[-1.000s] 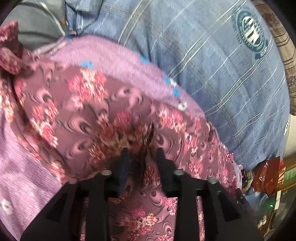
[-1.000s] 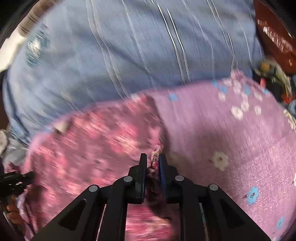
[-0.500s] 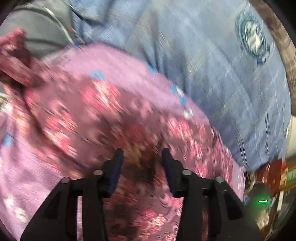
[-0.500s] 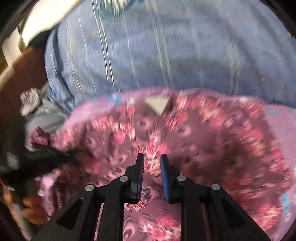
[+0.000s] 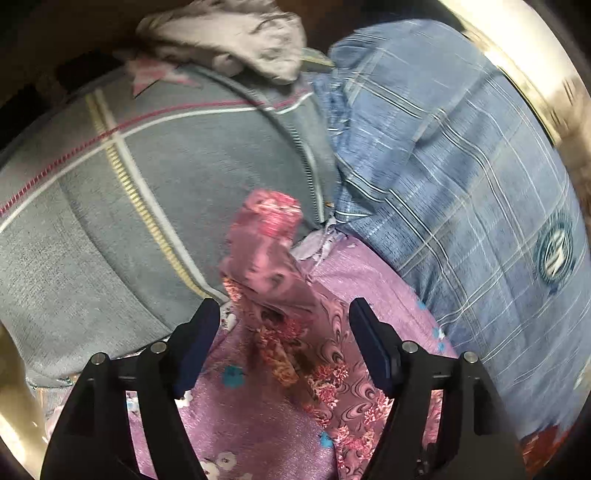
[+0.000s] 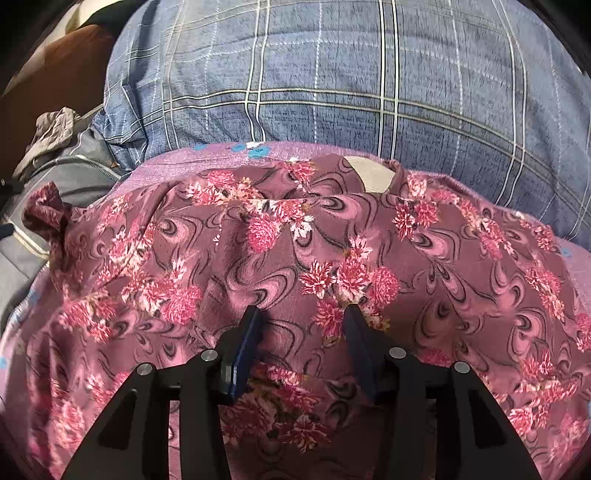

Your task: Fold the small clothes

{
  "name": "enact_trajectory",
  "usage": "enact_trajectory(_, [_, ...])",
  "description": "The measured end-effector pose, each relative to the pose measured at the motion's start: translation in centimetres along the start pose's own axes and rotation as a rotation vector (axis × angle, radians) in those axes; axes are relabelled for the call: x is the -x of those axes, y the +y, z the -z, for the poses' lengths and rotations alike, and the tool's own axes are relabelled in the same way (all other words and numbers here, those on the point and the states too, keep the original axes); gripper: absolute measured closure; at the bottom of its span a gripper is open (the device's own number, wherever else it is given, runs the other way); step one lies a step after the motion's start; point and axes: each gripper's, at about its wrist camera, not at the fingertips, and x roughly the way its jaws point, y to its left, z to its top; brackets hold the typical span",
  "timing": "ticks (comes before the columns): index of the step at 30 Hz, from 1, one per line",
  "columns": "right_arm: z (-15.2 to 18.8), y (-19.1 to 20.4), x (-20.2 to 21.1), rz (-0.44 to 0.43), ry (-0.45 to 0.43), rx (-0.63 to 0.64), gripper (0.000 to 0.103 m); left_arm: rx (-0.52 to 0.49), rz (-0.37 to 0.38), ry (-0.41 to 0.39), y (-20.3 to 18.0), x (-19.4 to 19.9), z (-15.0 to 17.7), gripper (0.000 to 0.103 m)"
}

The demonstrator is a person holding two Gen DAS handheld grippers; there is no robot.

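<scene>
A maroon garment with pink flowers (image 6: 280, 258) lies spread flat over a lilac flowered cloth (image 6: 221, 157), a beige label at its neck. My right gripper (image 6: 301, 314) hovers just over its middle, jaws opening, pads off the fabric. In the left wrist view one narrow end of the floral garment (image 5: 273, 266) sticks up and away, lying on the lilac cloth (image 5: 258, 417). My left gripper (image 5: 284, 308) stands over that end with its jaws opening wide and nothing pressed between the pads.
A blue plaid pillow (image 6: 332, 81) with a round emblem (image 5: 554, 253) lies beyond the garment. A grey cushion with yellow and pink stripes (image 5: 129, 192) sits to the left, with a crumpled grey cloth (image 5: 229, 33) on top. A brown surface (image 6: 48, 85) shows at far left.
Both grippers were shut on folds of the floral garment and have let go and opened. The garment now lies flat. The left gripper has swung left toward the grey cushion.
</scene>
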Motion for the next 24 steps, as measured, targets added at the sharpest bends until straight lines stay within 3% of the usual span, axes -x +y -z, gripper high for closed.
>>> enact_trajectory(2, [0.2, -0.2, 0.3, -0.004, -0.005, -0.002, 0.054, 0.072, 0.088, 0.06, 1.1, -0.8, -0.5, 0.031])
enact_trajectory(4, [0.2, -0.2, 0.4, -0.002, -0.009, 0.001, 0.054, 0.152, 0.175, 0.102, 1.3, -2.3, -0.8, 0.024])
enact_trajectory(7, [0.2, -0.8, 0.8, -0.011, -0.014, -0.006, 0.053, 0.187, 0.156, 0.154, 1.0, -5.2, -1.1, 0.022])
enact_trajectory(8, [0.2, -0.9, 0.9, -0.019, -0.015, -0.012, 0.053, 0.186, 0.127, 0.191, 0.9, -6.8, -1.0, 0.035])
enact_trajectory(9, [0.3, -1.1, 1.0, -0.025, -0.017, -0.017, 0.053, 0.19, 0.116, 0.207, 0.5, -7.4, -0.8, 0.077])
enact_trajectory(10, [0.4, -1.1, 1.1, -0.029, -0.018, -0.019, 0.053, 0.199, 0.116, 0.247, 0.6, -8.5, -0.6, 0.098])
enact_trajectory(12, [0.4, -1.2, 1.1, -0.034, -0.019, -0.022, 0.053, 0.234, 0.152, 0.265, 0.8, -8.8, -0.2, 0.098])
enact_trajectory(16, [0.3, -1.4, 1.2, -0.043, -0.021, -0.028, 0.052, 0.237, 0.236, 0.18, -0.9, -6.0, 0.9, 0.098])
enact_trajectory(24, [0.0, -1.9, 2.7, -0.035, -0.01, -0.059, 0.056, 0.073, 0.422, 0.284, -11.5, -4.2, 7.5, 0.098])
